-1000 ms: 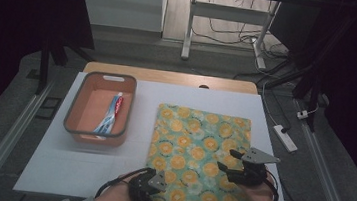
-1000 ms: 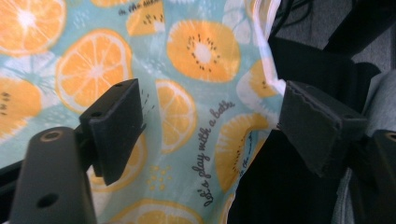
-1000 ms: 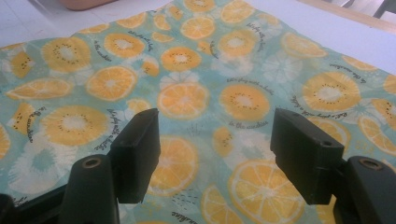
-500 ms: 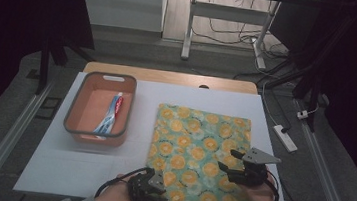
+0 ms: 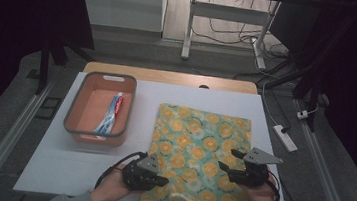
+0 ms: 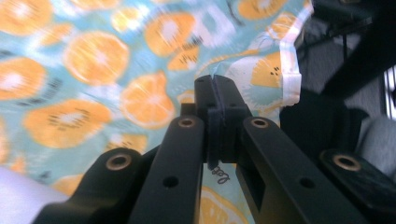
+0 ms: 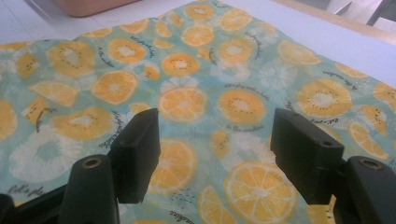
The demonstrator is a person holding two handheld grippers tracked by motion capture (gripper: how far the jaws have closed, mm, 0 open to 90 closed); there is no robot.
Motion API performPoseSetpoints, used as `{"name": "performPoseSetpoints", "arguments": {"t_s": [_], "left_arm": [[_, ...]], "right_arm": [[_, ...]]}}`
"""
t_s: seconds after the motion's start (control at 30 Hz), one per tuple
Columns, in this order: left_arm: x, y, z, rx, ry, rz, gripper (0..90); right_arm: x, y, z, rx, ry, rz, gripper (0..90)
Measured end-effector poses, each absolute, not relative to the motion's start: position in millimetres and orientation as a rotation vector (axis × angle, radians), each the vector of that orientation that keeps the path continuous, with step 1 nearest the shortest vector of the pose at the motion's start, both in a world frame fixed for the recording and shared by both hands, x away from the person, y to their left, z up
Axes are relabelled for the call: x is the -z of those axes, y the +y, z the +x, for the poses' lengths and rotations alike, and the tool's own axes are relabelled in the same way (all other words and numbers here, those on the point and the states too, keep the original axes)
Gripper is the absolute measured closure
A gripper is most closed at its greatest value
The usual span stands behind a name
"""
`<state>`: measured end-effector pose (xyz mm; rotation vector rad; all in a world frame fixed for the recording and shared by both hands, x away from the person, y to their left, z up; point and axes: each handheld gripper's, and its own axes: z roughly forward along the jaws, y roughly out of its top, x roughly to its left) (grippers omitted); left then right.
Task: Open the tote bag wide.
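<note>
At the far left of the white table (image 5: pixel 58 168), an orange bin (image 5: pixel 75 120) holds a toothpaste tube (image 5: pixel 110 113). Near the front edge, the left gripper (image 5: pixel 160 180) has its jaws pressed together at the near-left edge of the orange-slice print cloth (image 5: pixel 201 148); whether cloth is pinched between them, I cannot tell. At right, the right gripper (image 5: pixel 225 166) hovers over the cloth, jaws wide apart and empty.

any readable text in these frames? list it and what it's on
"to the sunshine": script printed on the orange-slice cloth.
"Let's pla…": same cloth, cut off by the frame edge.
Other script lines on the cloth: too blurred to read.
Toothpaste tube in the orange tray: printing too small to read.
</note>
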<state>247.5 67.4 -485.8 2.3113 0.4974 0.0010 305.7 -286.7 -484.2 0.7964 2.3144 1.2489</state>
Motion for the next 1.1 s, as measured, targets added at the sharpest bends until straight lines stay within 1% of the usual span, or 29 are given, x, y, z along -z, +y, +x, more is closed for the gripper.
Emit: {"name": "performPoseSetpoints", "arguments": {"t_s": [0.03, 0.2, 0.33, 0.43, 0.53, 0.67, 0.73, 0.77, 0.8, 0.83, 0.93, 0.97, 1.0, 1.03, 1.1], "left_arm": [[477.1, 74.0, 253.6, -0.013, 0.518, 2.269, 88.7], [458.1, 85.6, 266.8, -0.048, 0.556, 2.193, 88.7], [445.1, 92.7, 277.6, -0.071, 0.576, 2.152, 88.7], [440.7, 98.9, 285.4, -0.083, 0.612, 2.124, 88.7], [442.6, 103.1, 290.2, -0.094, 0.645, 2.120, 88.7], [444.6, 106.4, 291.6, -0.098, 0.658, 2.121, 88.7], [445.1, 107.3, 291.6, -0.100, 0.660, 2.122, 88.7], [446.1, 108.4, 291.7, -0.098, 0.663, 2.121, 88.7], [446.1, 108.4, 291.7, -0.098, 0.663, 2.121, 88.6], [447.5, 109.9, 292.5, -0.093, 0.665, 2.126, 88.7], [449.1, 110.8, 292.5, -0.087, 0.671, 2.126, 88.6], [450.5, 112.1, 291.6, -0.086, 0.673, 2.132, 88.6], [450.7, 113.3, 290.9, -0.085, 0.673, 2.136, 88.6], [450.7, 114.6, 290.3, -0.085, 0.676, 2.134, 88.6], [450.3, 116.6, 290.2, -0.087, 0.675, 2.133, 88.5]], "right_arm": [[483.4, -286.8, 305.4, -1.254, 2.315, 0.797, 33.5], [477.8, -286.0, 303.6, -1.269, 2.315, 0.784, 33.5], [465.5, -283.0, 295.6, -1.298, 2.318, 0.757, 33.5], [453.5, -275.5, 283.1, -1.355, 2.345, 0.718, 33.5], [448.8, -262.5, 270.0, -1.357, 2.414, 0.658, 33.5], [454.1, -242.8, 248.8, -1.314, 2.538, 0.584, 33.4], [462.0, -235.9, 238.8, -1.261, 2.595, 0.582, 33.5], [466.3, -233.7, 235.3, -1.222, 2.616, 0.576, 34.9], [469.2, -232.5, 233.0, -1.189, 2.630, 0.574, 37.9], [472.9, -231.1, 230.3, -1.155, 2.642, 0.583, 45.9], [478.4, -228.3, 228.5, -1.074, 2.674, 0.575, 74.6], [476.5, -227.0, 228.0, -1.060, 2.678, 0.543, 82.7], [474.1, -226.3, 227.4, -1.061, 2.671, 0.520, 87.8], [469.0, -225.8, 226.8, -1.071, 2.656, 0.497, 89.6], [455.5, -225.7, 226.9, -1.128, 2.610, 0.466, 90.0]]}}
